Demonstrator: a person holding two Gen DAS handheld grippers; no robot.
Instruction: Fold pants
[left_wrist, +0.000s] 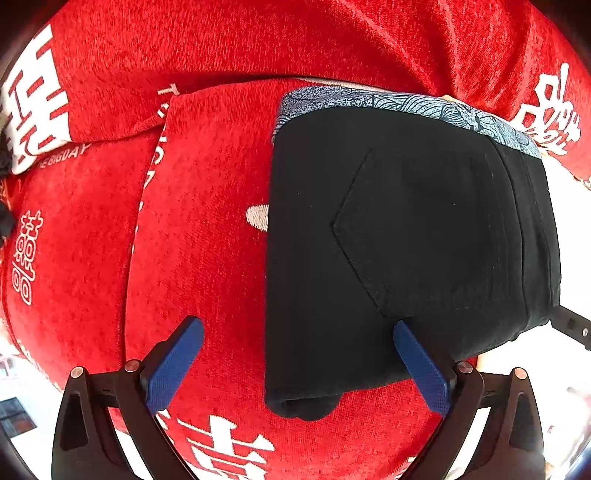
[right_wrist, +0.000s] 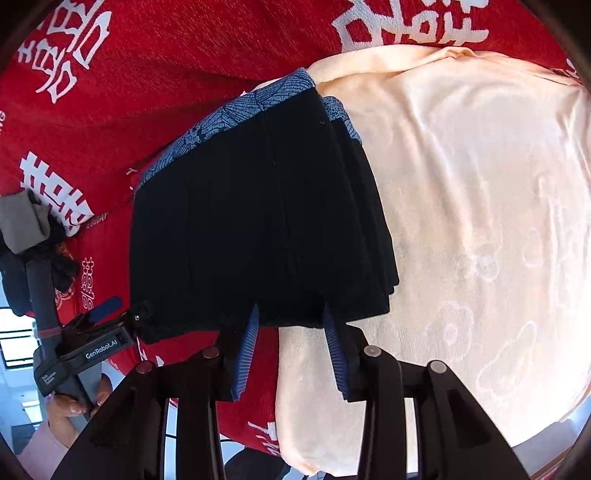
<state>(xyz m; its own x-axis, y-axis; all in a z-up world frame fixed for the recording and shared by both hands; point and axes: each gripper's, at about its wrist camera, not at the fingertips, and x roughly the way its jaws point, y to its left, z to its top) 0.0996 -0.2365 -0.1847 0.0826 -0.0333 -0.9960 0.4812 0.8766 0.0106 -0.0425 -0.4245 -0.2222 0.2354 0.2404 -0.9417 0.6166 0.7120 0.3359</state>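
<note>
So the black pants (left_wrist: 406, 240) are already a compact folded stack sitting on the red blanket (left_wrist: 184, 221), partly over a cream towel (right_wrist: 480, 221) on the right. Our left gripper (left_wrist: 299, 350) is spread wide, holding nothing, with the stack's near left corner between its fingers. Our right gripper (right_wrist: 291, 332) is about half open right at the stack's near edge; we can't tell if it's actually gripping anything. The stack's long axis runs near to far, away from both grippers.
</note>
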